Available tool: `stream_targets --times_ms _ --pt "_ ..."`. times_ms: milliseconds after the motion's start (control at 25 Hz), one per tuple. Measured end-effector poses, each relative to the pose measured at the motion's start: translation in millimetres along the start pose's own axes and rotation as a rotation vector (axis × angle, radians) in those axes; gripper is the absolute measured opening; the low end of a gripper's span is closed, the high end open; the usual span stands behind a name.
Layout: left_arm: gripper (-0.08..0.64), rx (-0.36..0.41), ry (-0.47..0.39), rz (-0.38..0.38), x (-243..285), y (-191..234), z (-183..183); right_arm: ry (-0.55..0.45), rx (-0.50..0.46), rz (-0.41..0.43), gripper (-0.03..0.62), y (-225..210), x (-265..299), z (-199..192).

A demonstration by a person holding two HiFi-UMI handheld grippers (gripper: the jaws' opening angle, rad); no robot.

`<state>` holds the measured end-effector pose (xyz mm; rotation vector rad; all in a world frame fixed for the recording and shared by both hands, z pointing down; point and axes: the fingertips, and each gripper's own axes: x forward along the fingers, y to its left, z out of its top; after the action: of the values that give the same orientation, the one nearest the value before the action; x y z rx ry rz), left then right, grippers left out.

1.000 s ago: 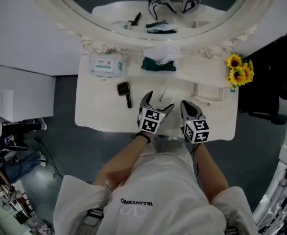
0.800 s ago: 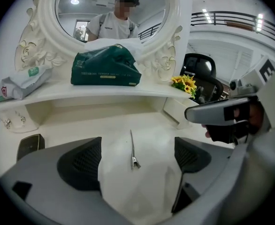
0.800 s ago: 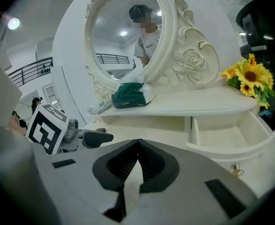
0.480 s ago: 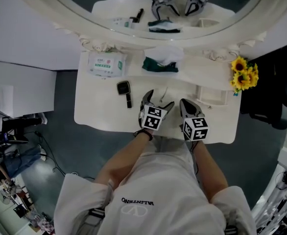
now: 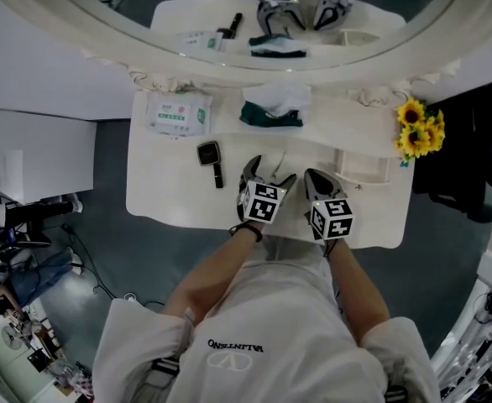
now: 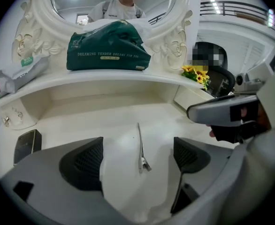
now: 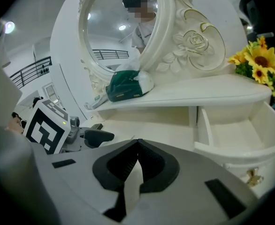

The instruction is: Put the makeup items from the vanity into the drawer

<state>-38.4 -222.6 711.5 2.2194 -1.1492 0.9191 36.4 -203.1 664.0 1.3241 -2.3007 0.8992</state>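
A thin metal hair clip point(image 6: 141, 150) lies flat on the white vanity top point(image 5: 170, 187), between the jaws of my left gripper point(image 6: 137, 159), which stands open around it without touching. From above, the clip point(image 5: 280, 159) sits just beyond the left gripper point(image 5: 274, 172). A black makeup item point(image 5: 211, 159) with a square head and a short handle lies further left, and shows again as a black makeup item point(image 6: 26, 145) in the left gripper view. My right gripper point(image 7: 137, 143) is shut with nothing in it, beside the left one, near the open drawer point(image 7: 238, 137).
On the shelf under the mirror lie a green tissue pack point(image 5: 271, 110) and a wet-wipes pack point(image 5: 177, 113). Sunflowers point(image 5: 417, 128) stand at the right end. The small open drawer point(image 5: 359, 163) juts out at the right. The person stands close against the front edge.
Both grippers have barely moved. The head view has shifted slightly, and the right gripper sits a touch further left.
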Motion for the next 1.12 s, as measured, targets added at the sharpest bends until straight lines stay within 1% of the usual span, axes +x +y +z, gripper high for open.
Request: stream_targets --times_ms 40,120,280,320,360,480,640,720,800,880,920,960,1120 --pt "0.457 0.012 0.008 0.012 -0.5 0.9 -0.6 0.004 0.002 0.0 0.012 -0.6 1.2 -0.8" --pt "0.396 0.033 0.022 0.038 -2.1 4.0 -2.5 0.012 0.01 -0.001 0.012 -1.4 3.0 -3.2" --pt "0.386 0.049 0.019 0.051 -2.6 4.6 -2.6 0.02 0.017 0.006 0.012 -0.5 6.5 -5.6" --pt "0.372 0.057 0.018 0.051 -3.3 3.0 -2.0 0.021 0.018 0.008 0.012 0.1 7.0 -6.1" --pt "0.352 0.068 0.019 0.049 -4.0 0.6 -1.6 0.023 0.018 0.011 0.012 0.8 7.2 -6.5" --pt "0.237 0.081 0.024 0.04 -5.0 -9.6 -3.2 0.026 0.016 0.015 0.012 1.9 6.5 -7.7" --pt "0.192 0.081 0.025 0.038 -5.8 -14.2 -4.1 0.025 0.015 0.022 0.012 4.0 4.6 -8.1" --pt "0.145 0.084 0.024 0.034 -6.0 -17.0 -3.8 0.022 0.014 0.024 0.012 4.6 2.9 -8.4" --pt "0.114 0.082 0.018 0.036 -6.3 -19.0 -4.2 0.022 0.012 0.025 0.012 5.0 1.0 -9.4" --pt "0.102 0.085 0.015 0.042 -7.2 -20.8 -5.5 0.027 0.011 0.027 0.012 5.1 -1.2 -11.8" --pt "0.077 0.089 0.015 0.046 -7.4 -21.1 -5.9 0.028 0.011 0.027 0.012 4.9 -1.9 -12.5" --pt "0.032 0.091 0.015 0.05 -7.2 -21.0 -5.9 0.028 0.011 0.027 0.012 4.4 -2.3 -12.5" --pt "0.026 0.09 0.015 0.051 -6.0 -18.9 -4.9 0.021 0.009 0.026 0.012 3.2 -4.4 -9.9"
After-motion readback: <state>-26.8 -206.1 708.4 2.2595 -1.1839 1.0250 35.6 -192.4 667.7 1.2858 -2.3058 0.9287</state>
